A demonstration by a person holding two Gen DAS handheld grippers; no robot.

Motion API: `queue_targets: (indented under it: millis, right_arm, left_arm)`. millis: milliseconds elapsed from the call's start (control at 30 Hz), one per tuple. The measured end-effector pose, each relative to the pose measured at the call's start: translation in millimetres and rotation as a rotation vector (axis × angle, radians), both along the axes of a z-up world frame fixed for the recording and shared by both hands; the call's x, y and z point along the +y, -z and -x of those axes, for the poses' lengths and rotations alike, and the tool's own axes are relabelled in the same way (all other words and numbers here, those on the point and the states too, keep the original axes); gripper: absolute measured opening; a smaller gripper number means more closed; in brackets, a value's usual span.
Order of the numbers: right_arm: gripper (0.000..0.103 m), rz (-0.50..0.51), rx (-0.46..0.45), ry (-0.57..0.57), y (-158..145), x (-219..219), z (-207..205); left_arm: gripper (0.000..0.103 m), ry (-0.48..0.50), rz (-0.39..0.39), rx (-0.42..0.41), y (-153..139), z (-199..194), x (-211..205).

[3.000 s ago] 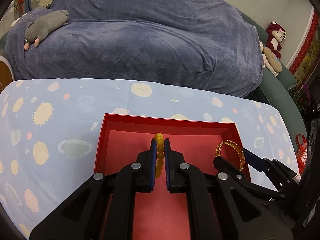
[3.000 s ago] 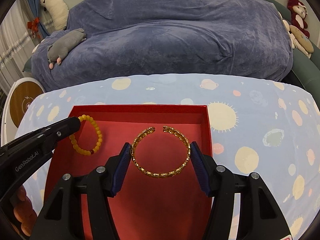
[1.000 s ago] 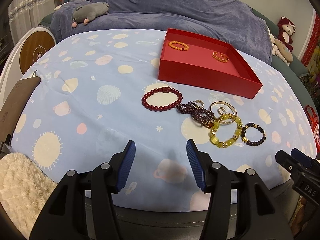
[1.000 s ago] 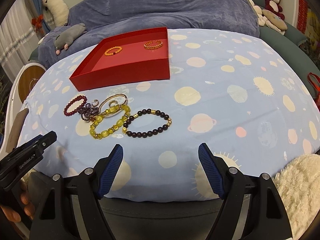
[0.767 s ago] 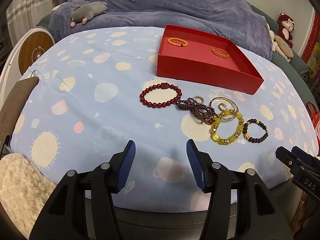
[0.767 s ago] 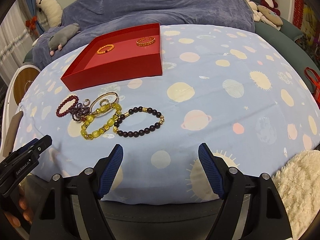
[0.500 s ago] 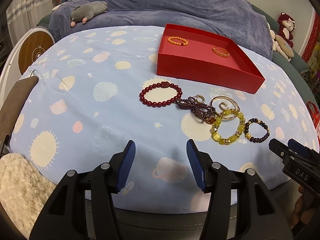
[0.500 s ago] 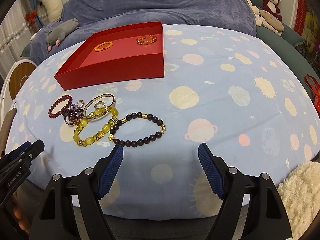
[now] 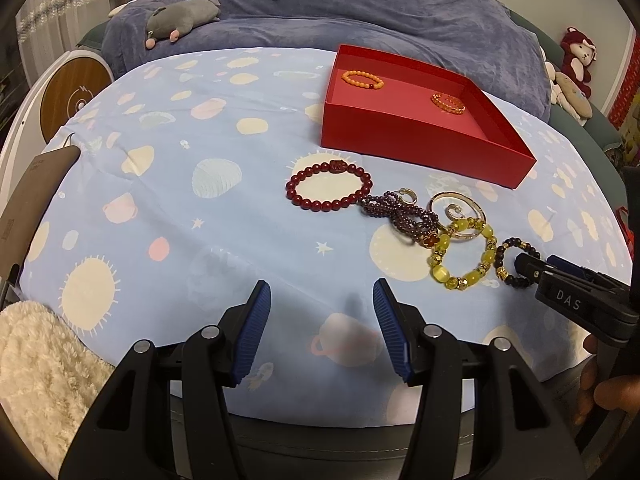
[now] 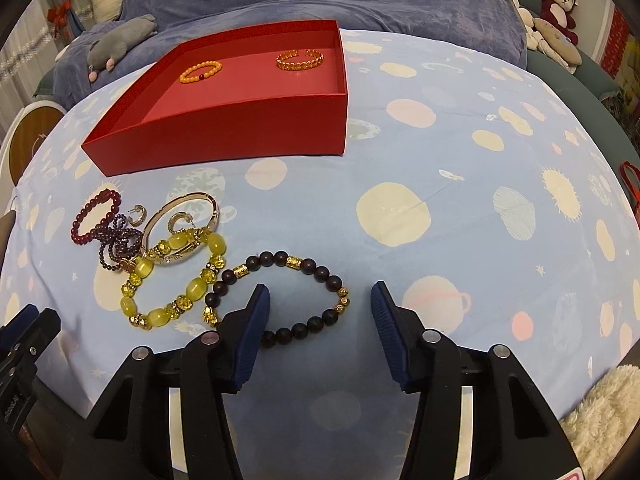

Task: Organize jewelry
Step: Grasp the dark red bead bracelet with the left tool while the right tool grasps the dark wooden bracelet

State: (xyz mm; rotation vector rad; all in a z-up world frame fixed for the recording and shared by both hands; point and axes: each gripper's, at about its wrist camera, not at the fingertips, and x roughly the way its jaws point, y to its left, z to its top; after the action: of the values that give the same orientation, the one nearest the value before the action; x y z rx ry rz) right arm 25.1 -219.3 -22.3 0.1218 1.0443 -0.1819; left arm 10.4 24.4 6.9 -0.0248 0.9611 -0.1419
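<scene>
A red box (image 10: 240, 128) holds an orange bead bracelet (image 10: 200, 71) and a gold chain bangle (image 10: 300, 60). In front of it lie a dark bead bracelet (image 10: 320, 274), a yellow bead bracelet (image 10: 196, 288), a gold bangle (image 10: 180, 204), a purple strand (image 9: 400, 216) and a dark red bracelet (image 9: 298, 196). My right gripper (image 10: 318, 312) hangs low over the dark bracelet, its jaws closing. Its left finger covers the near beads and the pads are not pressing on them. My left gripper (image 9: 320, 312) is open over bare cloth.
The jewelry lies on a light blue patterned cloth (image 9: 160, 200) over a round table. A cream fluffy rug (image 9: 36, 360) is at the near left. A blue blanket heap (image 9: 360, 4) and plush toys sit behind the box (image 9: 400, 136).
Both grippers have pulled back from the box, leaving the orange bracelet and gold bangle inside. The right gripper has since moved forward and down over the dark bracelet, and its jaws have narrowed.
</scene>
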Motion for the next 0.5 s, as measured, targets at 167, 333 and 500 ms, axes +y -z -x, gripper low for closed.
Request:
queue_targets:
  millis: [167,333,500]
  right_arm:
    - [0.035,0.000,-0.007,-0.012,0.1,-2.5,4.7]
    - [0.014,-0.018,-0.012,-0.007,-1.1,-3.9,14.3]
    - [0.012,-0.012,-0.026,-0.013,-0.7,-2.1,26.4]
  left_arm:
    - [0.051,-0.002,0.002,0.002,0.0,-1.3,0.8]
    - [0.056,-0.028,0.002,-0.008,-2.8,-7.4,5.9]
    - [0.056,-0.068,0.008,-0.010,-5.4,-26.7,14.2]
